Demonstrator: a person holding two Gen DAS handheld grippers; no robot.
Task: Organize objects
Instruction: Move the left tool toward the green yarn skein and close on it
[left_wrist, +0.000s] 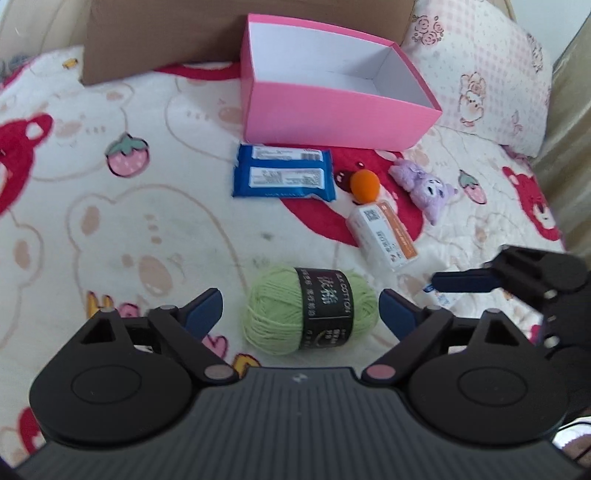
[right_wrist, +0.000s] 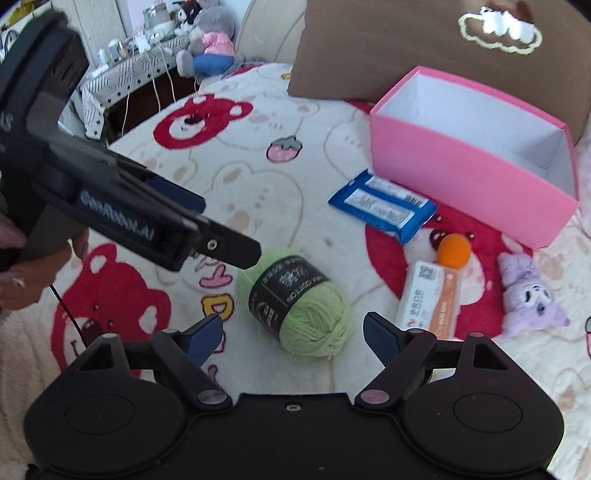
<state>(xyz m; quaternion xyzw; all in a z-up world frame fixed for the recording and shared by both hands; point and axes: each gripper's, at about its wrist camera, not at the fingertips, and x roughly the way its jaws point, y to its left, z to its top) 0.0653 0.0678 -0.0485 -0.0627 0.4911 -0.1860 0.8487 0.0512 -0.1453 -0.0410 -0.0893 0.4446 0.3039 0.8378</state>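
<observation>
Both grippers stand open and hold nothing. The green yarn ball (left_wrist: 310, 310) lies on the blanket (left_wrist: 110, 229) between the fingers of the left gripper (left_wrist: 301, 308), not touched. In the right wrist view it lies between the fingers of the right gripper (right_wrist: 293, 332), also free. Beyond the fingertips lie a white tube (left_wrist: 384, 236), an orange ball (left_wrist: 365, 185), a blue packet (left_wrist: 282, 173) and a purple plush toy (left_wrist: 424, 184). Farthest stands the open pink box (left_wrist: 332, 114).

Home bedroom; work surface is bed with fleece blanket (left_wrist: 110, 206) printed with red bears and strawberries; pillow (left_wrist: 491, 74) in pink floral cartoon print at far right; padded cream headboard (right_wrist: 266, 33) behind; brown cushion (right_wrist: 424, 48) leaning against it; bedside table (right_wrist: 125, 74) with patterned cloth, jars, cables; plush toys (right_wrist: 207, 40) sitting beside table
</observation>
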